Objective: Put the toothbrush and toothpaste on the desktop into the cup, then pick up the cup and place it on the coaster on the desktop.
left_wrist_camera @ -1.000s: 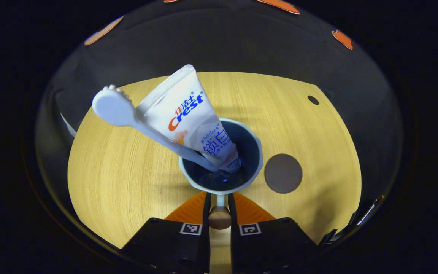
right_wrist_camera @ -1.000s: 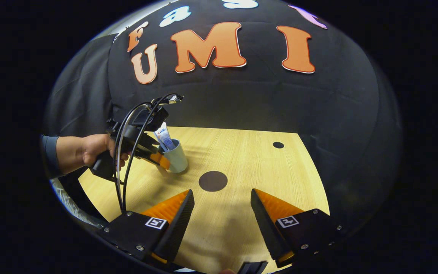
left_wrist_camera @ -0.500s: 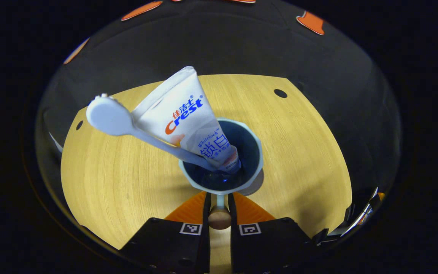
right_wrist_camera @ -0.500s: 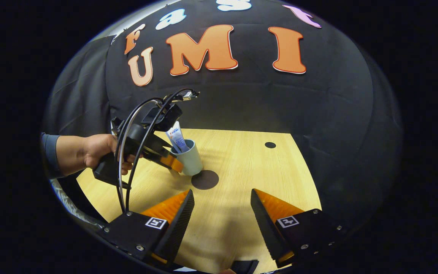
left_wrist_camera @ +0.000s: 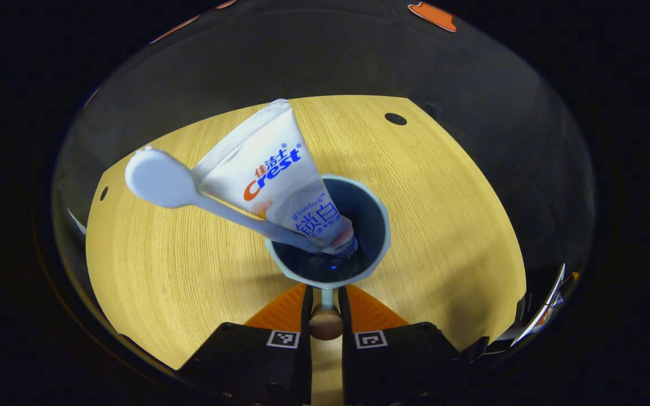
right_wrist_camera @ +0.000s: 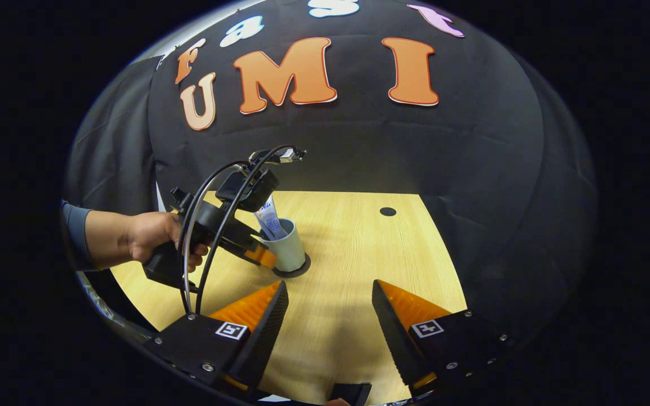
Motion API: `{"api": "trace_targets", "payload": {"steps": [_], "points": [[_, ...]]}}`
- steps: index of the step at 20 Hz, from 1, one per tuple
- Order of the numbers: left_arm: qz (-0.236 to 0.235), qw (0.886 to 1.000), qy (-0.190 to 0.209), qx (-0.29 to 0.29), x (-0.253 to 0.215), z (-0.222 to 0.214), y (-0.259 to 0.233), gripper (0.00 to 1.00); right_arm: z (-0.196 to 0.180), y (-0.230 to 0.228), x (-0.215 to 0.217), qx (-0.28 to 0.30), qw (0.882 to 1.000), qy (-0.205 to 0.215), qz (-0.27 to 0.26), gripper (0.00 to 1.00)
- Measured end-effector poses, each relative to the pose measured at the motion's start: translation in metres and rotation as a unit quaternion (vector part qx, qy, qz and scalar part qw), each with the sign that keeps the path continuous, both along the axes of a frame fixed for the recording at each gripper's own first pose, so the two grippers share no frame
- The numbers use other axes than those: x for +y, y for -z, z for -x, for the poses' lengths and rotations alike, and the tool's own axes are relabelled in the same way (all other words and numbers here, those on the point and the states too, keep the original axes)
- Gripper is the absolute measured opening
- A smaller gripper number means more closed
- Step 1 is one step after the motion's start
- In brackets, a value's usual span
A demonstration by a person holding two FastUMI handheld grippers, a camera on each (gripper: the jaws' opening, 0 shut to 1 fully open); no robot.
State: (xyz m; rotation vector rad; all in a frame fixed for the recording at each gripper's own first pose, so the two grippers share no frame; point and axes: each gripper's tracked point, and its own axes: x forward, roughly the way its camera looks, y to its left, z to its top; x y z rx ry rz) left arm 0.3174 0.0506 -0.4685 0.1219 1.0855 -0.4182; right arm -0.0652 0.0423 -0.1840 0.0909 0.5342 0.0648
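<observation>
A pale cup [left_wrist_camera: 385,239] with a dark inside holds the white toothpaste tube [left_wrist_camera: 277,172] and a white toothbrush [left_wrist_camera: 158,181], both leaning up and to the left. My left gripper [left_wrist_camera: 325,292] is shut on the cup's handle [left_wrist_camera: 326,322], which ends in a wooden knob. In the right gripper view the cup [right_wrist_camera: 290,252] stands upright over the dark round coaster [right_wrist_camera: 303,266], whose edge peeks out around its base. A hand [right_wrist_camera: 153,243] holds the left gripper [right_wrist_camera: 261,255] there. My right gripper [right_wrist_camera: 330,313] is open over the near table with nothing between its fingers.
The wooden table [right_wrist_camera: 353,248] has a small dark hole [right_wrist_camera: 387,211] toward its far right and black cloth walls behind. Cables [right_wrist_camera: 212,197] arch over the left gripper. Another hole [left_wrist_camera: 395,119] appears beyond the cup in the left gripper view.
The left gripper carried the cup to the right across the table onto the coaster, which is now mostly covered by the cup. The right gripper stayed open and nearly still.
</observation>
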Motion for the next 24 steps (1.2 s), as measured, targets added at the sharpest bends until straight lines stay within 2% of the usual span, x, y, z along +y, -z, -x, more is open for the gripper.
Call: {"api": "trace_targets", "payload": {"steps": [6, 10, 13, 14, 15, 16, 17, 18, 20, 24], "points": [[-0.007, 1.000, 0.015, -0.008, -0.010, -0.019, -0.022, 0.21, -0.001, 0.003, -0.001, 0.003, 1.000, 0.002, -0.005, 0.90], [0.001, 0.999, 0.030, -0.012, -0.025, -0.020, -0.026, 0.28, -0.005, 0.002, 0.002, 0.001, 1.000, -0.002, -0.005, 0.90], [0.010, 0.999, 0.039, -0.024, -0.033, -0.024, -0.031, 0.40, -0.011, -0.003, 0.005, -0.005, 1.000, -0.007, -0.001, 0.90], [0.014, 0.999, 0.041, -0.031, -0.035, -0.028, -0.036, 0.47, -0.012, -0.004, 0.005, -0.008, 1.000, -0.008, 0.001, 0.90], [0.017, 0.998, 0.042, -0.042, -0.028, -0.013, -0.043, 0.53, -0.016, -0.006, 0.005, -0.010, 1.000, -0.009, 0.003, 0.90], [0.023, 0.997, 0.043, -0.053, -0.031, -0.027, -0.049, 0.67, -0.017, -0.008, 0.004, -0.013, 1.000, -0.009, 0.005, 0.90], [0.030, 0.996, 0.043, -0.066, -0.030, -0.028, -0.050, 0.72, -0.020, -0.011, 0.003, -0.018, 1.000, -0.008, 0.007, 0.90], [0.035, 0.995, 0.042, -0.082, -0.028, -0.031, -0.058, 0.82, -0.023, -0.014, 0.002, -0.023, 1.000, -0.008, 0.009, 0.90], [0.040, 0.991, 0.035, -0.121, -0.017, -0.029, -0.089, 0.93, -0.031, -0.021, 0.000, -0.033, 0.999, -0.006, 0.014, 0.90], [0.037, 0.977, 0.014, -0.212, 0.010, -0.039, -0.135, 0.98, -0.047, -0.044, 0.000, -0.071, 0.997, -0.006, 0.027, 0.90]]}}
